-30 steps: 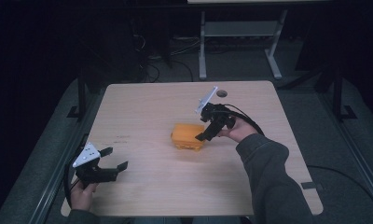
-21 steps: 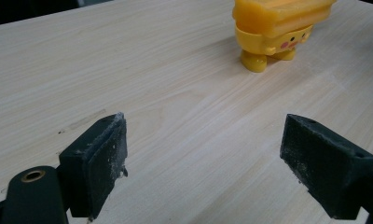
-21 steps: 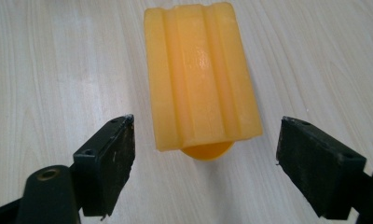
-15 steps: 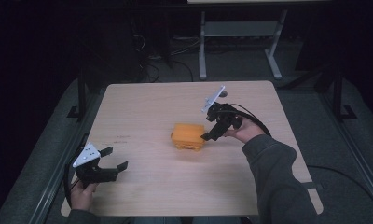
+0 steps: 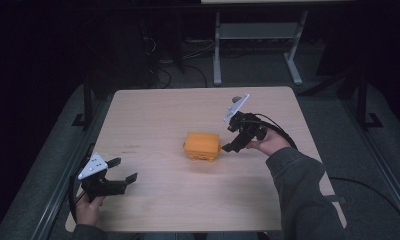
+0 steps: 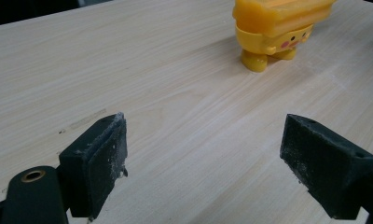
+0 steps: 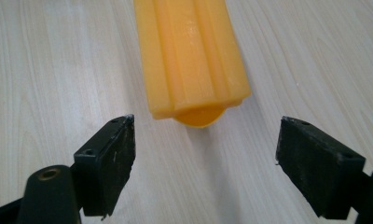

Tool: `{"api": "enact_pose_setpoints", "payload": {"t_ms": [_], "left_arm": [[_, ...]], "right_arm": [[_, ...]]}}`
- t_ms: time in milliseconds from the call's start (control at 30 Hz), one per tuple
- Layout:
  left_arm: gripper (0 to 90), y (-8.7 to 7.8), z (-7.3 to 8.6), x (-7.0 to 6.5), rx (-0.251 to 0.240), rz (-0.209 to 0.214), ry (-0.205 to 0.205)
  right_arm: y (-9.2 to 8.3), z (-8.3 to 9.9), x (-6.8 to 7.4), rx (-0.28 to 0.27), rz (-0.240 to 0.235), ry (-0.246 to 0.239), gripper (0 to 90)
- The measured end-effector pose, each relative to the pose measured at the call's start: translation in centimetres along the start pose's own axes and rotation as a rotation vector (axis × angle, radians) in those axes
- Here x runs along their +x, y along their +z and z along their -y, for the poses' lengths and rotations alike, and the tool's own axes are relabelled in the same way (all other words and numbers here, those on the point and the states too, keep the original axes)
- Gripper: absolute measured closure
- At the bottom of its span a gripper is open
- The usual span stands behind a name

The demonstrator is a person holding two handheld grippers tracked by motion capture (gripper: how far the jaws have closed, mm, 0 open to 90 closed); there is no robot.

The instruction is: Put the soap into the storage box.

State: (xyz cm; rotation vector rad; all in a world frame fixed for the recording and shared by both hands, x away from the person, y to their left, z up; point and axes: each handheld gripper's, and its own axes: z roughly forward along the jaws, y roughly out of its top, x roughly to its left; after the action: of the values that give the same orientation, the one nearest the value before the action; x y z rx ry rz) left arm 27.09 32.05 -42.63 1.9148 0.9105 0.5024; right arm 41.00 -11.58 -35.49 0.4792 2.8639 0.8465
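An orange-yellow toy box with a ridged lid, short feet and a small face stands in the middle of the wooden table. My right gripper sits just to its right, open, jaws apart and clear of it. In the right gripper view the toy box lies straight ahead of the open gripper, its near end a little beyond the pads. My left gripper rests open near the table's front left corner. In the left gripper view the toy box stands far off beyond the open gripper.
A metal stand frame and cables lie on the dark floor behind the table. Dark rails flank the table on both sides. A cable trails from my right gripper over the table's right part.
My right gripper has drawn back to the right, away from the toy box, and now stands clear of it. The toy box stays in place. The left gripper has not moved.
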Motion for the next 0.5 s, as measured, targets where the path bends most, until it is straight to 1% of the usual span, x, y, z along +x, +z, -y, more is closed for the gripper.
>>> {"api": "enact_pose_setpoints", "payload": {"t_ms": [100, 167, 500], "left_arm": [[14.1, 0.0, 0.0, 0.0, 0.000, 0.000, 0.000], [14.1, 0.0, 0.0, 0.0, 0.000, 0.000, 0.001], [14.1, 0.0, 0.0, 0.0, 0.001, 0.002, 0.002]], "right_arm": [[-0.1, 0.3, 0.0, 0.008, -0.001, 0.009, 19.1], [-0.1, 0.5, 0.0, 0.010, 0.000, 0.005, 19.2], [-0.5, 1.4, 0.1, -0.005, 0.010, 0.020, 19.1]]}}
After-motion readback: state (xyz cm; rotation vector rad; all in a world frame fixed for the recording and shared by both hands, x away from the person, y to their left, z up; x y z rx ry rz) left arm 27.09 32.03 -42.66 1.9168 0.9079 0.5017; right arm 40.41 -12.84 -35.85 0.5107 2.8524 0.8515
